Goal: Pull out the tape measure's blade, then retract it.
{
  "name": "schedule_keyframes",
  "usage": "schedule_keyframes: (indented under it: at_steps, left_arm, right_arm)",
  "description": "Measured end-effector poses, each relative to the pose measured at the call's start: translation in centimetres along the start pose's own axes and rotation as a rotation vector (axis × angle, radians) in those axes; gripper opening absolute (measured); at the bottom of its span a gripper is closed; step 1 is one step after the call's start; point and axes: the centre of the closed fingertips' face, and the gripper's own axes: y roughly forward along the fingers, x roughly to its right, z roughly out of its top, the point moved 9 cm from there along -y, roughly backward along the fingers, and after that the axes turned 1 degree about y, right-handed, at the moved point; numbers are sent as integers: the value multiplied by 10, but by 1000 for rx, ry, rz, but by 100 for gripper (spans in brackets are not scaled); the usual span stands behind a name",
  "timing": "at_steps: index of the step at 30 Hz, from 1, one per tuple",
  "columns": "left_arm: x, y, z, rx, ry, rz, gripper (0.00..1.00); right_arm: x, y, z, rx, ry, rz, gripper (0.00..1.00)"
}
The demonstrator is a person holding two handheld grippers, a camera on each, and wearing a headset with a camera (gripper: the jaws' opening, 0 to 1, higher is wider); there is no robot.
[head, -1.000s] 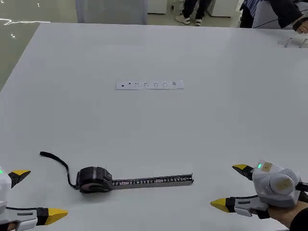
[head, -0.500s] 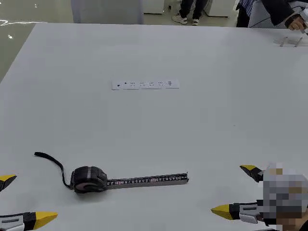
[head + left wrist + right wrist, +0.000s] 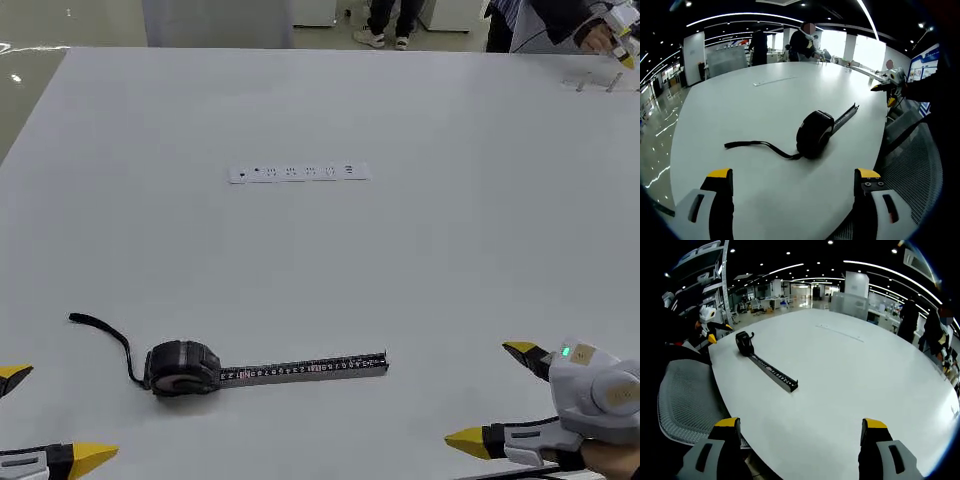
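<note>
Near the front edge of the broad white tabletop (image 3: pixel 420 260), toward the left in the head view, we see the rounded black tape measure case (image 3: pixel 182 368) resting on the surface. Its dark blade (image 3: pixel 305 369), printed with pale markings, is drawn out partway and lies flat on the table. It points right and ends in a small hook. A thin black wrist strap (image 3: pixel 105 335) curls away from the opposite side of the case.

Both grippers are well apart from the tape measure. The left gripper (image 3: pixel 50 417) is at the lower left corner and the right gripper (image 3: pixel 493 396) at the lower right. Each is white with yellow tips, and each has its fingers spread wide, holding nothing.

From above we also find a flat white power strip (image 3: pixel 298 172) farther up the table, well beyond the tape. People (image 3: pixel 385 20) stand past the far edge.

The left gripper view gives us the low angle: the strap lies nearest, then the case seen as a bulging dark disc. The blade runs away behind it toward the right gripper at the table's edge.

The right gripper view looks back along the blade from its hook end to the case, with the left gripper beyond it. This view adds a grey mesh chair seat (image 3: pixel 685 400) tucked against the table's near side.
</note>
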Motion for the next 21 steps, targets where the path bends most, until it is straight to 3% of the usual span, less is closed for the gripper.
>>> schedule_keyframes:
  at_steps: [13, 15, 17, 21]
  left_arm:
    - [1, -1, 3, 11, -15, -7, 99]
    - [2, 0, 4, 11, -16, -11, 99]
    - [3, 1, 4, 12, -17, -10, 99]
    - [7, 2, 7, 17, -19, -14, 99]
  right_arm:
    - [4, 3, -1, -6, 30, -4, 99]
    - [3, 3, 0, 2, 27, 3, 99]
    - [1, 5, 1, 44, 36, 27, 99]
    - [2, 4, 1, 54, 57, 36, 99]
